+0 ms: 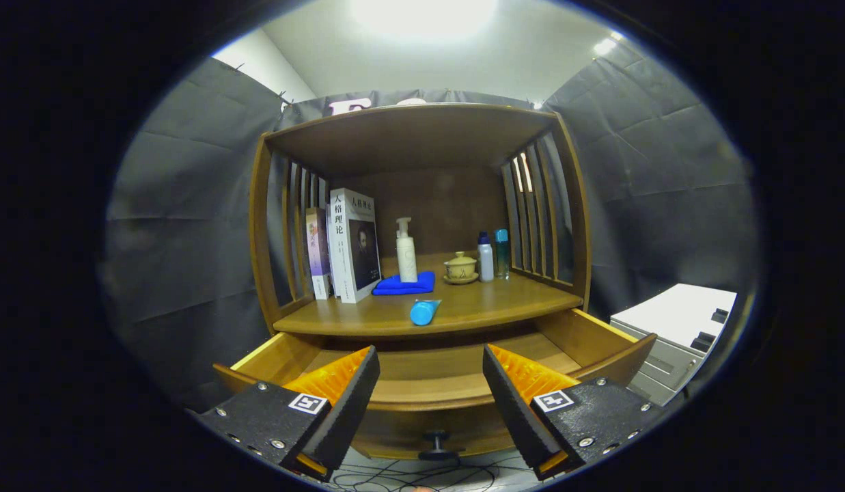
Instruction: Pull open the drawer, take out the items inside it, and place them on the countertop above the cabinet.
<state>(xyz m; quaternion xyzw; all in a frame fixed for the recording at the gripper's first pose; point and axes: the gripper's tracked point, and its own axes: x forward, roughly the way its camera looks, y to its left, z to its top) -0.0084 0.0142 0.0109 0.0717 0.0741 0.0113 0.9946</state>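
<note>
**Drawer standing open, blue tube lying on the countertop**

The gripper (430, 383) is hovering over the pulled-out drawer (422, 372) with its jaws spread wide and gripping nothing, probably because the drawer's contents are out. The drawer's floor is looking bare as far as the fingers let it be seen, though its front corners are hidden behind them. A blue tube (423, 311) is lying on its side near the front edge of the countertop (504, 301), its round end facing outward.

white book (354, 244) with 人格理论 on spine and cover, square coded marker tags on gripper (430, 389)
</note>
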